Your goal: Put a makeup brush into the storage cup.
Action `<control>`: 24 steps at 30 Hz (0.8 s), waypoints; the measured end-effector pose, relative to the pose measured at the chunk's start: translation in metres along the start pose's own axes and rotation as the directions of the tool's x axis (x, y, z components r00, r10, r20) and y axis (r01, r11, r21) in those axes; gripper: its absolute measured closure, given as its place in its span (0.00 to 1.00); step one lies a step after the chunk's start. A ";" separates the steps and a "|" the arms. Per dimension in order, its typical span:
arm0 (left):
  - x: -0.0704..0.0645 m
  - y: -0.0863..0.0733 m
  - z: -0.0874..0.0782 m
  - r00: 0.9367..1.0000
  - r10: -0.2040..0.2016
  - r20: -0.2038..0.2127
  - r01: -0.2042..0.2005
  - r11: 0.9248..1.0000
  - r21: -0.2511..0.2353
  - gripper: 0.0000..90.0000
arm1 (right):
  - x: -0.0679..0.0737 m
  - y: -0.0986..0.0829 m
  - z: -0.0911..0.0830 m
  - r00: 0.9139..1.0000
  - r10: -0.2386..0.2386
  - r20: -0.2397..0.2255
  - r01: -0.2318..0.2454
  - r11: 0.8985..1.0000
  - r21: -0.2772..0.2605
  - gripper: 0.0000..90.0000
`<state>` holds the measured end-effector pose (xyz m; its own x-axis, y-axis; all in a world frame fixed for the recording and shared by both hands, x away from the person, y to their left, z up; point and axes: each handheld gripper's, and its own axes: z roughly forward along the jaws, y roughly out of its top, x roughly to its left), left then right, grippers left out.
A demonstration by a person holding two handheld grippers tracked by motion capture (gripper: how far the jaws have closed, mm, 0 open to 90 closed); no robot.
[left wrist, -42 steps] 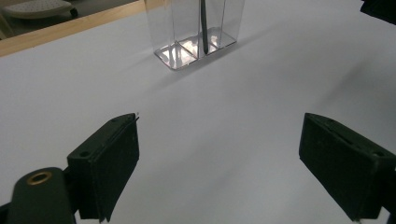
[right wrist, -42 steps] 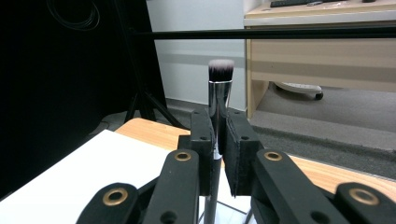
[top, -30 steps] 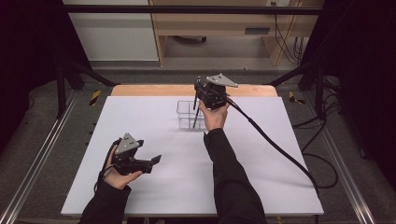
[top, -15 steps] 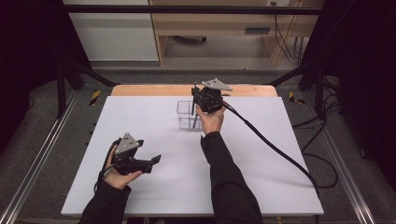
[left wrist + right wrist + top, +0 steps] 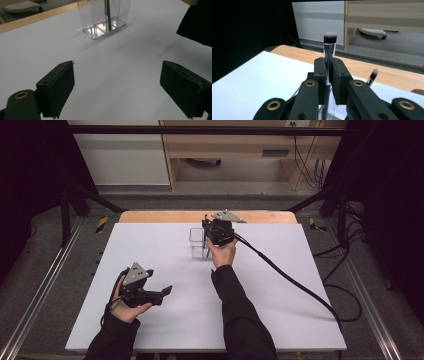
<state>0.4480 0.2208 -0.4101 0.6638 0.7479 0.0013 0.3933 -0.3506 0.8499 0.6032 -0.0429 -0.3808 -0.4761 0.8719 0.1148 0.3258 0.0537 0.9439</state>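
Clear plastic, the holder [image 5: 198, 243] stands on the white table [image 5: 280, 295] just above the middle of the high view, and my right gripper [image 5: 216, 233] sits right against its right side. In the right gripper view my jaws are clamped on a brush [image 5: 329, 47] by its silver ferrule; it stands upright at the centre of the frame, its dark, pale-tipped bristles up above the jaw tips. A second, thinner brush [image 5: 372, 76] leans at the right of that view, tip up. My left gripper [image 5: 150, 293] is low and left in the high view, held well apart from the holder, jaws pointing right. In the left gripper view those jaws stand wide apart with nothing between them, bare table beneath, and the holder [image 5: 104, 17] is at the top centre with a dark handle [image 5: 108, 13] upright inside one of its compartments. My dark right sleeve [image 5: 197, 23] fills the upper right corner there.
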 end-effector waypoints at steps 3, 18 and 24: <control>-0.001 0.000 0.000 1.000 -0.010 0.008 0.010 1.000 0.003 0.13 | 0.001 -0.002 0.001 1.000 -0.007 0.001 0.007 1.000 0.012 0.93; -0.001 0.000 0.001 1.000 0.005 -0.007 -0.005 1.000 0.003 0.13 | -0.005 -0.015 0.002 1.000 0.004 0.004 -0.004 0.998 0.055 0.93; -0.001 0.000 0.001 1.000 0.005 -0.007 -0.005 1.000 0.002 0.13 | -0.005 -0.021 0.004 1.000 0.003 0.000 -0.003 0.997 0.081 0.93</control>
<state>0.4480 0.2198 -0.4104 0.6615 0.7499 0.0092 0.3911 -0.3554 0.8490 0.6019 -0.0469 -0.4020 -0.4751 0.8720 0.1173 0.3924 0.0906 0.9153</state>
